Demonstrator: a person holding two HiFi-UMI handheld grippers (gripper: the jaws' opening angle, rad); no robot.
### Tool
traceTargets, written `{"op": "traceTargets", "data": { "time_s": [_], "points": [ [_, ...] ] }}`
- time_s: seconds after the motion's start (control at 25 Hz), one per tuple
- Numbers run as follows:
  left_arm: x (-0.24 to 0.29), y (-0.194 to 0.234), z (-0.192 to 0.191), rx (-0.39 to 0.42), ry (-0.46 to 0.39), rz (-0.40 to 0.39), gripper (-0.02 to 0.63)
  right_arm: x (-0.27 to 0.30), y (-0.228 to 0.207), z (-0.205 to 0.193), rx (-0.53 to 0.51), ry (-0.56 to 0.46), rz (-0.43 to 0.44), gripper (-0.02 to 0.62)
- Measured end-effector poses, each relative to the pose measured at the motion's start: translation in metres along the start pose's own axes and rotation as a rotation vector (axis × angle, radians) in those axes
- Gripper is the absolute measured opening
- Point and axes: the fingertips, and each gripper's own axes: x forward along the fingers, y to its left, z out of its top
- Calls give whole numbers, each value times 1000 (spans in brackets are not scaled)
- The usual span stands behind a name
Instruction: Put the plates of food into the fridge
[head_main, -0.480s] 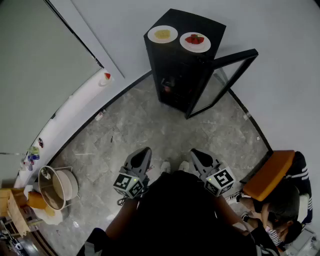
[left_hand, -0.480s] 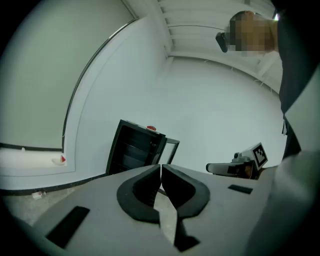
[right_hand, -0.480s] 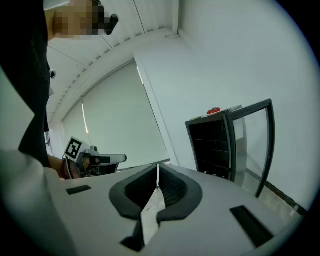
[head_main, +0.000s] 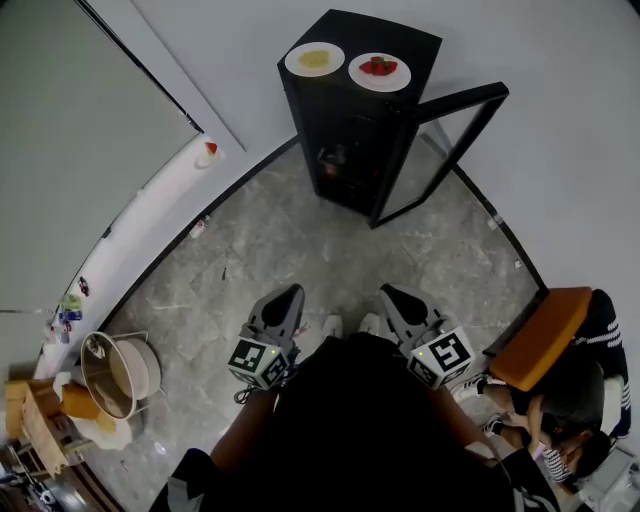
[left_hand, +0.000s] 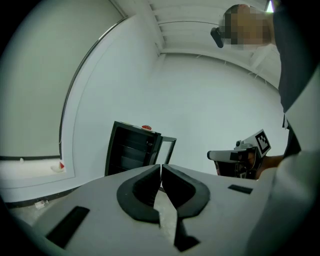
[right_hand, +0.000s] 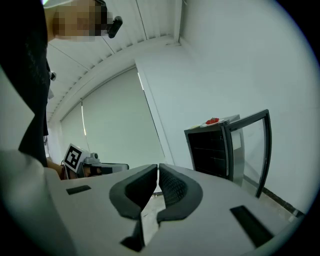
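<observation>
**Head view:** The fridge (head_main: 345, 130) is standing at 12 o'clock, with its door (head_main: 460, 100) hanging open toward 2 o'clock. The plate of yellow food (head_main: 314, 59) and the plate of red food (head_main: 379, 71) are sitting side by side on the fridge top. The left gripper (head_main: 289, 296) and the right gripper (head_main: 390, 296) are pointing at the fridge from 6 o'clock, well apart from it.

**Left gripper view:** The jaws are pressing together on nothing. The fridge is showing at 11 o'clock.

**Right gripper view:** The jaws are lying together, empty. The fridge is showing at 2 o'clock.
</observation>
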Motion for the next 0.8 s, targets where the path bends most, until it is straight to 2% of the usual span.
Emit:
{"op": "traceTargets", "data": {
  "time_s": [0.12,0.36,0.8],
  "points": [
    [6,-6,2,1,9,4,29,-2,-7,0,-2,-9,7,29],
    [22,-19,-3,9,31,29,29,-12,-40,-16,85,14,-1,29],
    [31,-29,-1,11,11,78,29,-24,-74,-16,102,0,9,29]
  ]
}}
